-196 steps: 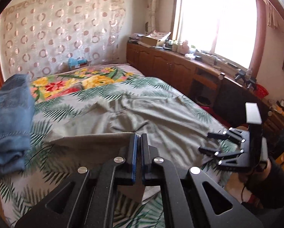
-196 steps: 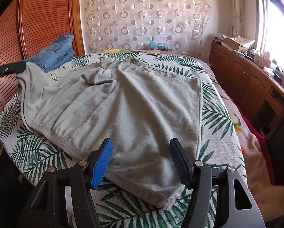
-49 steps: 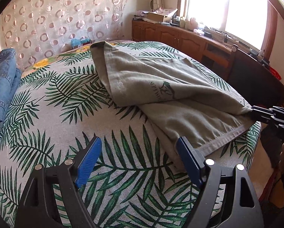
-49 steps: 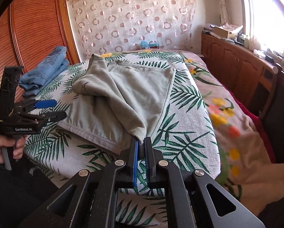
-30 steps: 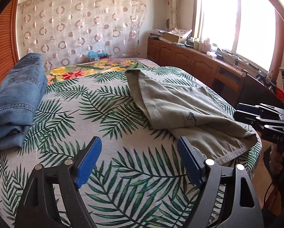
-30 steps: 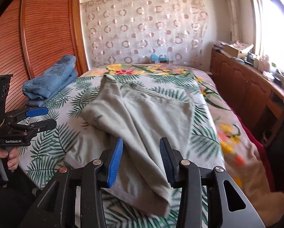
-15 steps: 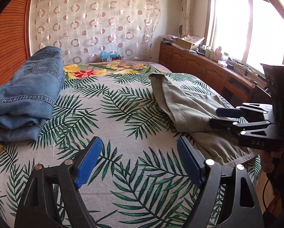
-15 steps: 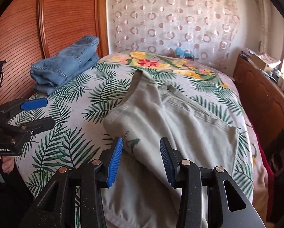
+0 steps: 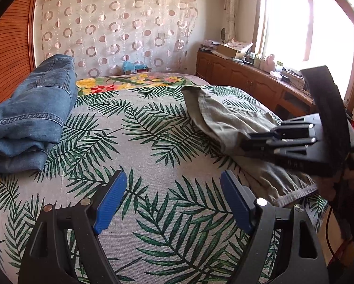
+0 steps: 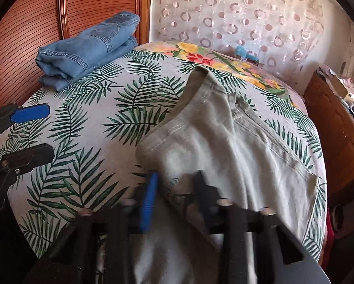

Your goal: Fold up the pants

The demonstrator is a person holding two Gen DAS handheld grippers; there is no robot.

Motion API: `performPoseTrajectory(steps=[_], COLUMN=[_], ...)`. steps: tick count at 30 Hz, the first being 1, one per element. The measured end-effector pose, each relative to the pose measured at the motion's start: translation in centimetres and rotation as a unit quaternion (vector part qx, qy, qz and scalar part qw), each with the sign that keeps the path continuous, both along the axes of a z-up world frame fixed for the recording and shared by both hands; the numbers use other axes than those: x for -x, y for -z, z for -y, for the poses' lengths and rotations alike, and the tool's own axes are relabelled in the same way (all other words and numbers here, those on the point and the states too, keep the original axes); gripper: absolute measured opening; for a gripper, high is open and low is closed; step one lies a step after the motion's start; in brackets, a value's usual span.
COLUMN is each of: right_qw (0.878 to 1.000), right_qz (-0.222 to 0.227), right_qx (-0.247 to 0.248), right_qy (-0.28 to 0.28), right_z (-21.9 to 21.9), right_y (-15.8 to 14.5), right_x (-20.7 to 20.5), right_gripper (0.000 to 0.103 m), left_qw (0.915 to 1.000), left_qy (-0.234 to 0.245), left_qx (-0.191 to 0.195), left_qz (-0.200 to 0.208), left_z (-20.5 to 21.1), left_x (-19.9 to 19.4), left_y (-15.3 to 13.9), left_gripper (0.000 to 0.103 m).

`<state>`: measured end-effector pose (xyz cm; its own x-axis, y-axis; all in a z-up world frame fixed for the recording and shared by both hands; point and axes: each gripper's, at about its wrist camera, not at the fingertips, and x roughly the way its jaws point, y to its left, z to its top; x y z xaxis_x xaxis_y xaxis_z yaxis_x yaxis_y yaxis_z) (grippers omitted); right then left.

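on the bed (image 9: 153, 142) grey pants (image 10: 236, 142) run lengthwise; blurred right claw (image 10: 174, 189) seemingly closing on them.

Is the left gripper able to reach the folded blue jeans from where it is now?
Probably yes. The left gripper is open and holds nothing, and only bare bedspread lies between it and the folded blue jeans; the grey pants are on the other side.

The left claw (image 9: 171, 198) points downward with its blue-padded jaws spread wide and nothing between them. The right claw (image 10: 174, 189), blurred, has just been closing, its jaws now narrow with grey cloth between them.
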<state>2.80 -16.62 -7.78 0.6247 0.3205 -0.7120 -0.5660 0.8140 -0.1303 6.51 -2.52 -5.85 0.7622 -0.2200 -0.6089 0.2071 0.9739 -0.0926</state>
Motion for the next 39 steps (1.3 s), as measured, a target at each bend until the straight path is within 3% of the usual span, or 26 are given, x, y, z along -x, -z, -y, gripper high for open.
performPoseTrajectory(steps=[3,5,15,22,26,30,39], right_qw=[1.0,0.998,0.991,0.982,0.984,0.989,0.995], right_qz=[0.022,0.05,0.04,0.043,0.04,0.027,0.028], right_qx=[-0.018,-0.017,-0.048,-0.061,-0.073,-0.064,-0.04], right_qy=[0.005,0.032,0.117,0.172,0.157,0.13,0.083], right_z=[1.1,2.2,8.8,10.3,9.8,8.9,6.9], right_y=[-1.2,-2.2,-3.1,-2.9,-2.6,-1.6,-0.9], right_x=[-0.1,-0.2,-3.9,-5.2,-4.5,-4.6,-6.1], right_gripper=[0.003,0.003,0.004,0.008,0.012,0.033,0.033], left_qw=[1.0,1.0,0.9997,0.9997,0.9996,0.9994,0.9991], left_qy=[0.004,0.007,0.022,0.022,0.025,0.028,0.035], left_qx=[-0.002,-0.003,-0.013,-0.011,-0.011,-0.014,-0.018], left_qz=[-0.001,-0.003,-0.005,-0.008,-0.012,-0.014,-0.016], left_z=[0.3,0.5,1.7,1.8,2.0,2.2,2.8], left_x=[0.1,0.1,0.3,0.1,-0.1,-0.1,-0.1], left_y=[0.2,0.3,0.6,0.8,1.0,1.2,1.5], left_gripper=[0.082,0.082,0.082,0.082,0.082,0.082,0.082])
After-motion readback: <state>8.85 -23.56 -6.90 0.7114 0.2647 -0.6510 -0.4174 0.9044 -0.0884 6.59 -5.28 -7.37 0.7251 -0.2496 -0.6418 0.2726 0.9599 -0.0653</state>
